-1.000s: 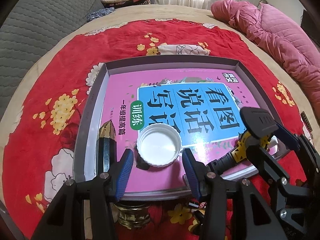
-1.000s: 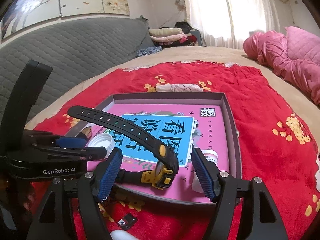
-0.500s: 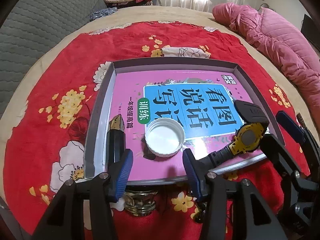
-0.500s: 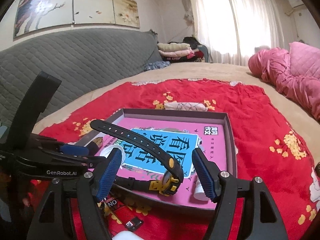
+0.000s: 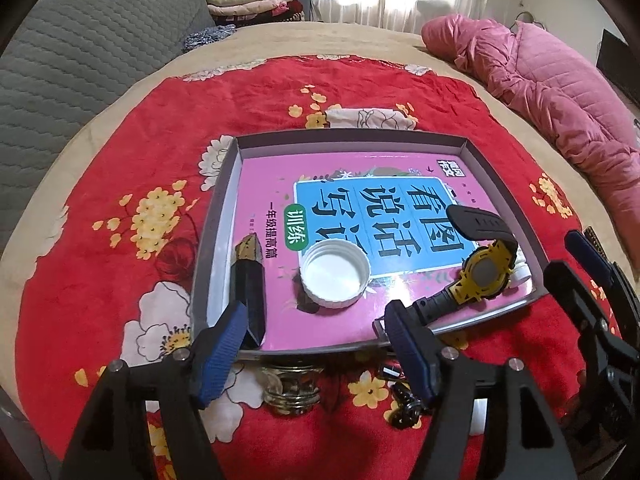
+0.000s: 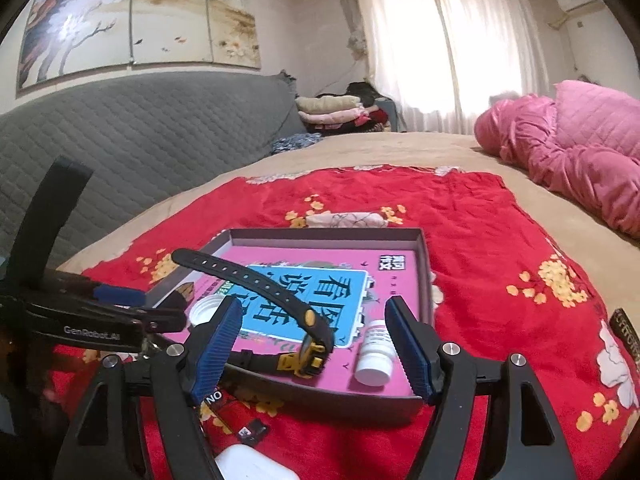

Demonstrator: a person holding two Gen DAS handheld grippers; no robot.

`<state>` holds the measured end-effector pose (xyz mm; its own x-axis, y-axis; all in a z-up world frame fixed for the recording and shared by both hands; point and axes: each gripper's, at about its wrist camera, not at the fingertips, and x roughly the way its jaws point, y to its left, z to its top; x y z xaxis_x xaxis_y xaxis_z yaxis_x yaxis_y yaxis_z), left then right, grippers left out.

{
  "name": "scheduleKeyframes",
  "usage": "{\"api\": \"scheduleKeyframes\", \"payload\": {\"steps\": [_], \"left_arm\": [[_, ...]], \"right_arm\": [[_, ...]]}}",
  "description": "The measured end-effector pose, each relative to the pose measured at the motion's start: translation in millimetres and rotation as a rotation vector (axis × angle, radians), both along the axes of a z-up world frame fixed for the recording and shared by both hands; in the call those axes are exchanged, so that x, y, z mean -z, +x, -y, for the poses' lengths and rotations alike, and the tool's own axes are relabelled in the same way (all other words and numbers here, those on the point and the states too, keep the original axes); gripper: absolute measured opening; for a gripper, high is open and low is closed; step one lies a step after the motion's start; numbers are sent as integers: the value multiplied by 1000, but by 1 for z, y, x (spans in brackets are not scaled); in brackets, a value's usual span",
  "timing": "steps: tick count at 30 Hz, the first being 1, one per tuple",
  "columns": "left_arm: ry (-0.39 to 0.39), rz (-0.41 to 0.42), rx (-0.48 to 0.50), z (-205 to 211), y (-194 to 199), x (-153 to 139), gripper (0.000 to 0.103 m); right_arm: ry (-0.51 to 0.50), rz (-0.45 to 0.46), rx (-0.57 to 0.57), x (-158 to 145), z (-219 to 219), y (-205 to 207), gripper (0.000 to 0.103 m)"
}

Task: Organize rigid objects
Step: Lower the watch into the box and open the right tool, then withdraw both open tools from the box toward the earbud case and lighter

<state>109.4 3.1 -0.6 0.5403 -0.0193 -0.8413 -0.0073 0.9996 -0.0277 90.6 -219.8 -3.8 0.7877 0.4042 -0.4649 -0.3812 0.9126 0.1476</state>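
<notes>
- grey shallow tray (image 5: 218, 216) sits on red floral blanket (image 5: 132, 152) on the bed; pink and blue book (image 5: 360, 208) lies flat inside it, covering the tray floor
- white cap (image 5: 334, 272) rests open side up on the book, near the tray's near edge, middle
- black lipstick tube (image 5: 249, 284) with gold end lies along the tray's left wall
- yellow and black watch (image 5: 482, 274) lies at the tray's near right corner, one strap arching up over the book, the other hanging over the near rim
- small white bottle (image 6: 376, 346) lies on its side just right of the watch, inside the tray
- left gripper (image 5: 310, 356) hovers over the tray's near edge, jaws opening, nothing between them
- right gripper (image 6: 314, 346) hangs at the near right corner, jaws spread wide, not pressing on anything; watch and bottle show in the gap beyond
- glass jar (image 5: 292, 388) stands on the blanket just outside the tray's near rim
- small black bits (image 5: 404, 408) lie on the blanket beside the jar
</notes>
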Motion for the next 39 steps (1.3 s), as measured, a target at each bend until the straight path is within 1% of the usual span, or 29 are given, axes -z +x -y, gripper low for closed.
{"api": "scheduleKeyframes", "payload": {"steps": [8, 15, 21, 24, 26, 28, 31, 39], "left_arm": [[-26, 21, -24, -15, -7, -11, 71], [-39, 28, -21, -21, -13, -14, 71], [-56, 34, -22, -25, -20, -17, 71], [-98, 27, -28, -30, -23, -19, 71], [-96, 35, -32, -32, -25, -21, 71], [-89, 41, -33, -34, -27, -23, 71], [-103, 40, -39, -38, -31, -24, 71], [-101, 33, -46, -41, -39, -22, 71]], "right_arm": [[-21, -4, 23, -2, 4, -7, 75], [-32, 8, 36, -5, 6, -16, 75], [-25, -6, 70, -6, 14, -20, 75], [-24, -21, 90, -5, 18, -22, 75], [-21, -29, 98, -4, 20, -24, 75], [-27, -36, 99, -4, 19, -25, 75], [-42, -41, 90, -3, 16, -30, 75], [-75, -52, 60, -4, 10, -44, 75]]}}
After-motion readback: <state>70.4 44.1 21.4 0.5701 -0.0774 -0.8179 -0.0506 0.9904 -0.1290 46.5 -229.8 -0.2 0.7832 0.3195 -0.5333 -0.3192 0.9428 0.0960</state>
